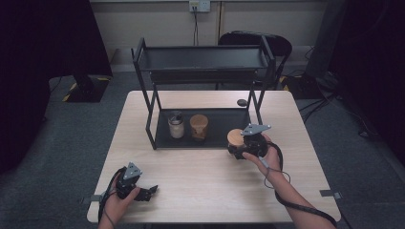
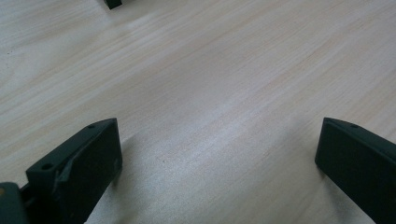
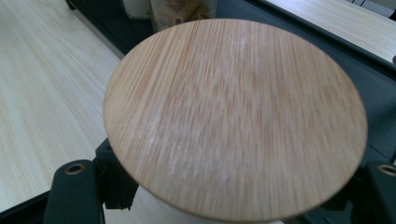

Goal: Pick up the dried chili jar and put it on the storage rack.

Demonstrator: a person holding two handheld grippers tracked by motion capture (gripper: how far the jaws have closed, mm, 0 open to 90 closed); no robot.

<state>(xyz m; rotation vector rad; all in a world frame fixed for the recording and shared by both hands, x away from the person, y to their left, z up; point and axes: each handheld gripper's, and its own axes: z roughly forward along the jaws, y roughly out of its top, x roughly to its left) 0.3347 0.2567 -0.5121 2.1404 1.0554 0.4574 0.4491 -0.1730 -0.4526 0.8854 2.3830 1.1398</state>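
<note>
The jar with the bamboo lid [image 1: 235, 137] is what I'm working with right now. It sits at the front right corner of the rack's lower shelf [image 1: 217, 125], right over the shelf's front lip, near the right side of the tabletop [image 1: 200, 186]. In the right gripper view the round lid [image 3: 236, 116] is so close that I only catch a sliver of white body under it, and the jaws sit on either side just below the lid's rim.

So the right gripper [image 1: 248, 143] is clamped on the jar's body, under the lid, and not squeezing the lid itself. My read is that I'm carrying this one onto the shelf to join the other two. To do it well, I'd keep it upright, lift the base clear of the front lip, and slide it in level. I'd also leave a gap to the brown jar [image 1: 198, 127] and stay wide of the rack's right front leg [image 1: 260, 112]. The lid may be loose, so no tilting. I can't see the base, so I can't tell if it's touching the shelf yet.

The white jar [image 1: 176, 125] is further left on the same shelf. My left gripper [image 1: 152, 191] is parked near the front left corner of the tabletop, jaws wide apart over bare wood, nothing in them.
</note>
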